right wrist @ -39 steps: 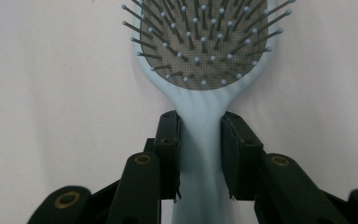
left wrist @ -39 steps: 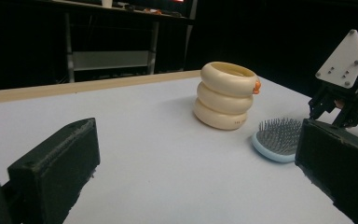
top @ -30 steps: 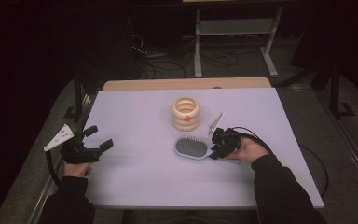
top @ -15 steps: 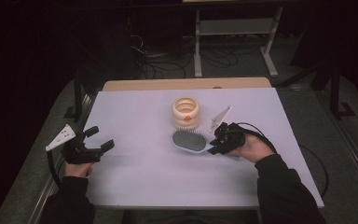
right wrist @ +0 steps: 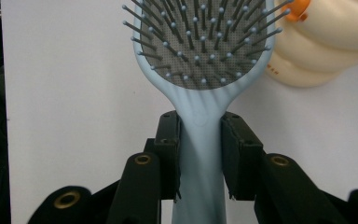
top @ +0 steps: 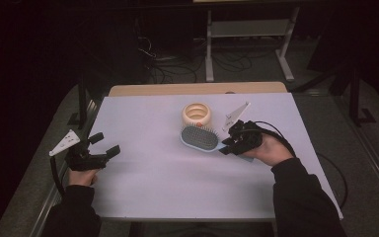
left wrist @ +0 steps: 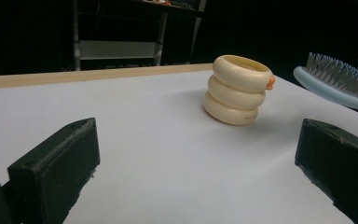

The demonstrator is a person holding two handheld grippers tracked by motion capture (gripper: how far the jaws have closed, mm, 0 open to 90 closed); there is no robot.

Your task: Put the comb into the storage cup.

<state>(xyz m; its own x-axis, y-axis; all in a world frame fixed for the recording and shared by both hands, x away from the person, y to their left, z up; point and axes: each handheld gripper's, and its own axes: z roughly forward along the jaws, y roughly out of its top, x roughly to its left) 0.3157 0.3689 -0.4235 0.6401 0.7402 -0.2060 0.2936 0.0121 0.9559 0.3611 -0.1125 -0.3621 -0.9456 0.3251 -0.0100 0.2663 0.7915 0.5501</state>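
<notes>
Right of the cream ringed holder (top: 196, 114), the right claw (right wrist: 199, 156) grips the blue hairbrush (right wrist: 200, 56) by its handle above the tabletop (top: 168, 173); placing seems left. Left claw (top: 103, 148) gapes, idle.

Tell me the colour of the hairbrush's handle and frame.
Pale blue, with a grey bristle pad; the hairbrush shows best in the right gripper view.

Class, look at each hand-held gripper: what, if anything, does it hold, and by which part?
The right hand-held gripper clamps the light blue hairbrush by its handle, just below the bristle head. The left hand-held gripper is open and holds nothing.
</notes>
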